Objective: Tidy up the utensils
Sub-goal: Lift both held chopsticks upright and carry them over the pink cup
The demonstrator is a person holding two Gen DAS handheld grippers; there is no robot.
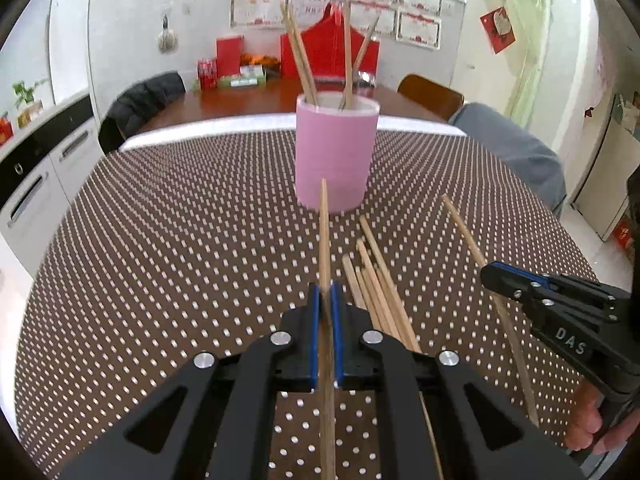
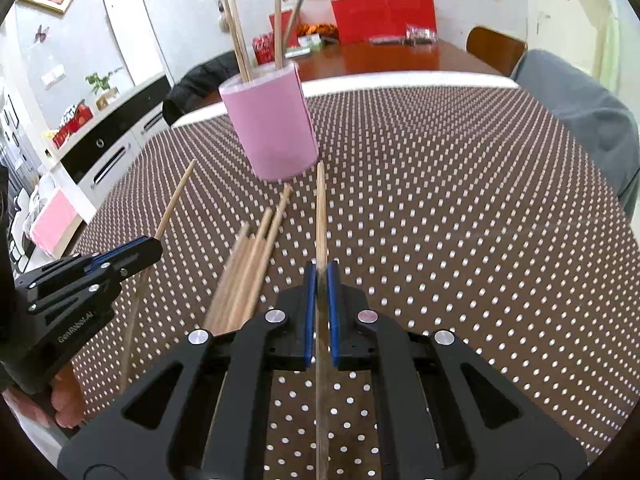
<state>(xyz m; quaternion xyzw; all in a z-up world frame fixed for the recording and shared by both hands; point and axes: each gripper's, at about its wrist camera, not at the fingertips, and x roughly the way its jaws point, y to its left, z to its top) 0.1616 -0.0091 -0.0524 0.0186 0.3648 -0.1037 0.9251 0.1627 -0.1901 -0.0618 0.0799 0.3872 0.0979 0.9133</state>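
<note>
A pink cup (image 1: 335, 156) holding several wooden chopsticks stands on the dotted tablecloth; it also shows in the right wrist view (image 2: 270, 132). My left gripper (image 1: 327, 292) is shut on a chopstick (image 1: 324, 232) that points toward the cup. My right gripper (image 2: 320, 276) is shut on another chopstick (image 2: 321, 216), also pointing toward the cup. A pile of loose chopsticks (image 1: 376, 284) lies on the cloth between the two grippers, seen too in the right wrist view (image 2: 248, 268). The right gripper shows in the left view (image 1: 496, 276), with its chopstick (image 1: 464, 224). The left gripper shows in the right view (image 2: 150, 248).
The brown polka-dot tablecloth (image 1: 160, 240) covers the table. A grey cushioned chair (image 1: 516, 148) stands at the right edge, a black chair (image 1: 140, 104) at the far left. A wooden table with red boxes (image 1: 332, 52) lies beyond.
</note>
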